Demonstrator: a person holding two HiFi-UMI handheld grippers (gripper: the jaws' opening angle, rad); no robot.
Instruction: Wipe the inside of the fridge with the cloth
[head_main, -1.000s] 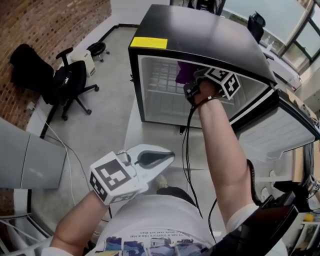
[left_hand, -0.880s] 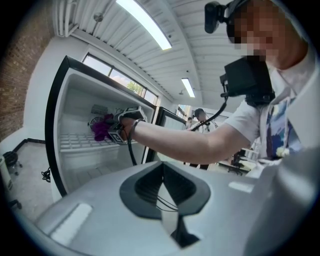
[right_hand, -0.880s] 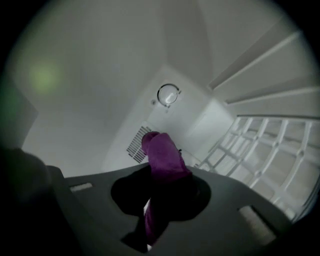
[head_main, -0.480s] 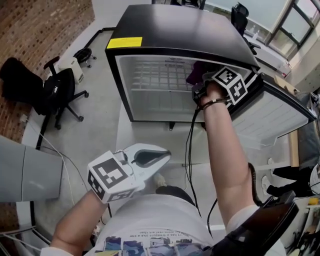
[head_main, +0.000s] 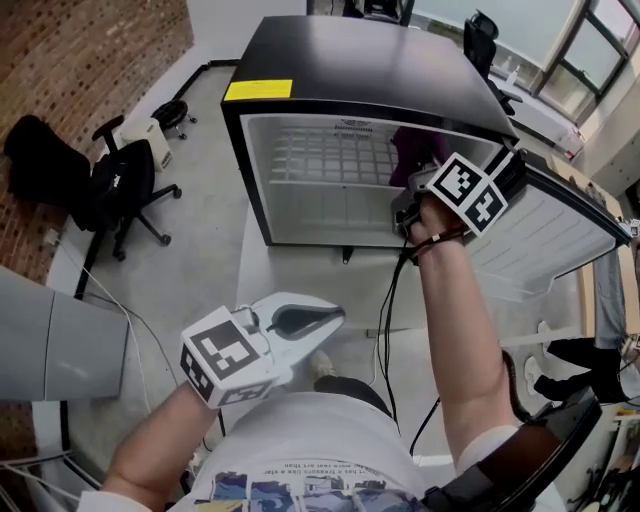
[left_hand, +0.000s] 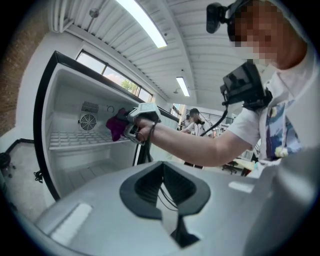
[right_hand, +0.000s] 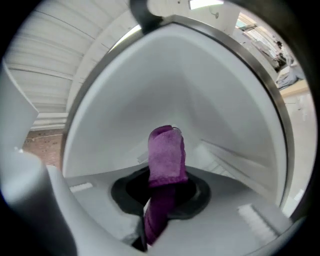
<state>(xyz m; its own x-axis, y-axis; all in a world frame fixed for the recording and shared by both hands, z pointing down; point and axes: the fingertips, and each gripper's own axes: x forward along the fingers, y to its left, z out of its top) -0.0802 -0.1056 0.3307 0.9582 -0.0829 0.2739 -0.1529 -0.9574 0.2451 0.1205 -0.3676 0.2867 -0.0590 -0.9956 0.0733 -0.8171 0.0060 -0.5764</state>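
Well short of the fridge (head_main: 370, 60), at the person's waist, the left gripper (head_main: 312, 316) hangs with jaws pressed together on nothing; just inside the fridge's right wall, the right gripper (head_main: 420, 195) is clamped on the purple cloth (right_hand: 165, 155), which stands up past the jaws near the white liner, beside the wire shelf (head_main: 330, 160); soft, light and floppy, it likely wipes best pinched mid-length, leaving a folded pad free; the door (head_main: 560, 240) hangs open on the fridge's right; left of the fridge lie a concrete floor (head_main: 200, 250), an office chair (head_main: 125, 185) and a brick wall (head_main: 90, 50).
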